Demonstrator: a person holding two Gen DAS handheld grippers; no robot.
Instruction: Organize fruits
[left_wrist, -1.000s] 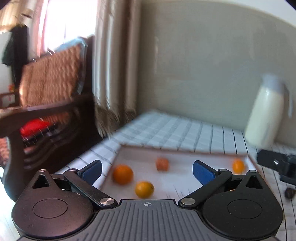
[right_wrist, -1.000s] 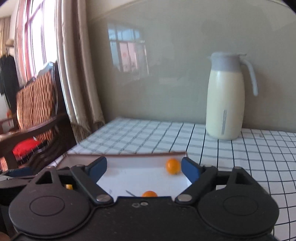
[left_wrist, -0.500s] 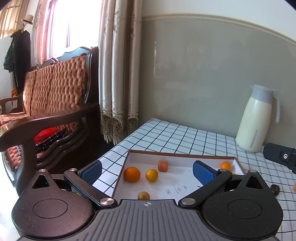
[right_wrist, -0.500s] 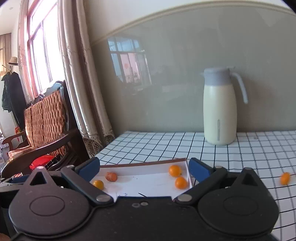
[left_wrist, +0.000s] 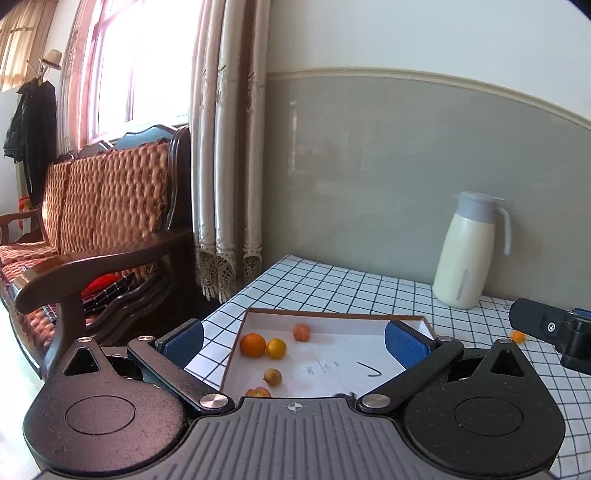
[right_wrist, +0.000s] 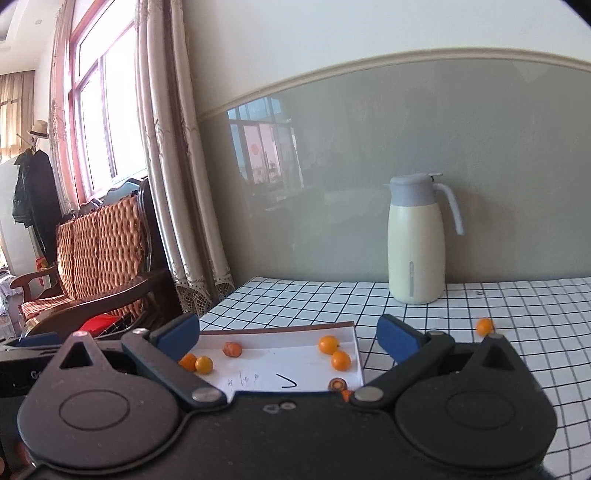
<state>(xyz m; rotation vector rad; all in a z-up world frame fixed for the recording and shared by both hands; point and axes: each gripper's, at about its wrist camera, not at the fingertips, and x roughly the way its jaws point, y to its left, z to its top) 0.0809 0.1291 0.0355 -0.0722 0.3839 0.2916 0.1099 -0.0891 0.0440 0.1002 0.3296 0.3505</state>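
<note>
A shallow white tray (left_wrist: 332, 318) (right_wrist: 354, 354) with a brown rim lies on the checked tablecloth and holds several small orange fruits. In the left wrist view an orange (left_wrist: 253, 345) and a yellow fruit (left_wrist: 276, 348) touch near its left wall. Two oranges (right_wrist: 328, 344) sit by its right wall in the right wrist view. One loose orange fruit (right_wrist: 484, 326) (left_wrist: 517, 335) rests on the cloth to the right of the tray. My left gripper (left_wrist: 293, 338) hangs open above and in front of the tray, empty. My right gripper (right_wrist: 288, 332) is likewise wide open and empty.
A cream jug (left_wrist: 467, 251) (right_wrist: 417, 240) with a grey lid stands at the back near the grey wall. A wooden sofa (left_wrist: 92, 229) with woven cushions and a curtain (left_wrist: 225, 147) flank the table's left edge. The right gripper's body (left_wrist: 554, 328) shows at the right.
Both grippers have pulled back and risen from the tray, so more of the tray, the table and the room shows. Both stay open and empty.
</note>
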